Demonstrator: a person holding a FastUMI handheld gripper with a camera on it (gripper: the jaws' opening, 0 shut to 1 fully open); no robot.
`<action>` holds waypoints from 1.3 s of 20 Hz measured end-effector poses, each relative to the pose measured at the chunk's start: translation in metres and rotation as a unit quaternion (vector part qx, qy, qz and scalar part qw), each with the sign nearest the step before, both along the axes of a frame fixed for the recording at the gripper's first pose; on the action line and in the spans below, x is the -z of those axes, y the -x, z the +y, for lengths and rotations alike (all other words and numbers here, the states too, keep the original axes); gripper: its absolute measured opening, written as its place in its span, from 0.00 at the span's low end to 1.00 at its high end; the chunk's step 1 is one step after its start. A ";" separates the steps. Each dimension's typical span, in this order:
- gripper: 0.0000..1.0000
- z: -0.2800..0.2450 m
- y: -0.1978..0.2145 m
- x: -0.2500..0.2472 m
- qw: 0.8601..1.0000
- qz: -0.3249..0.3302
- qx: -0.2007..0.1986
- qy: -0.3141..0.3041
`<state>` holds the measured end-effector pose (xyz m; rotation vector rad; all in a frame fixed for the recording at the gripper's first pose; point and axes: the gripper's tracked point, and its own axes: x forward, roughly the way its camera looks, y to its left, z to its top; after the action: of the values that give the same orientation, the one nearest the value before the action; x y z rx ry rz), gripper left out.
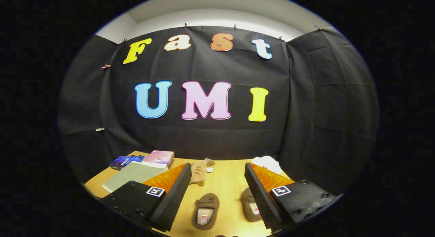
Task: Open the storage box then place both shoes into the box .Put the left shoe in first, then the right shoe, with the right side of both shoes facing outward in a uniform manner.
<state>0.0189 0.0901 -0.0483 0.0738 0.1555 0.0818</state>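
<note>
In the gripper view, the gripper [217, 182] is hovering above a light wooden table [226, 182] with its two fingers spread wide apart, holding nothing and touching nothing. The ribbed inner pads [176, 196] of the fingers are facing each other across a broad gap of bare tabletop.

Two brown slippers are lying on the table below the fingers, openings up, toes pointing away toward the booth wall. The left slipper [206, 210] is sitting in the gap between the fingers, closer to the left finger, fully visible, with a pale label showing inside its opening. The right slipper [250, 204] is lying beside it, apart from it, partly hidden behind the right finger. Neither slipper is in contact with the pads.

Beyond the fingers, near the middle of the table, a tan plush toy [200, 171] is lying with a small white object just beside it. Further right, against the wall, a white fluffy item [266, 162] is resting on the table, partly behind the right finger. On the far left, a grey-green book [131, 176] is lying flat, with a pink box [158, 158] and a dark blue box [125, 161] just behind it. I cannot tell which item, if any, is the storage box.
</note>
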 end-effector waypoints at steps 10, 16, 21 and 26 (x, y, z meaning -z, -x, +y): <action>0.99 0.107 0.013 0.086 0.942 0.182 -0.257 -0.115; 0.99 0.154 0.047 0.131 0.851 0.285 -0.397 -0.192; 0.99 0.174 0.045 0.170 0.783 0.371 -0.421 -0.270; 0.98 0.194 0.030 0.177 0.708 0.426 -0.404 -0.392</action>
<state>-0.0112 0.2844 -0.2252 0.9180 1.0908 1.0171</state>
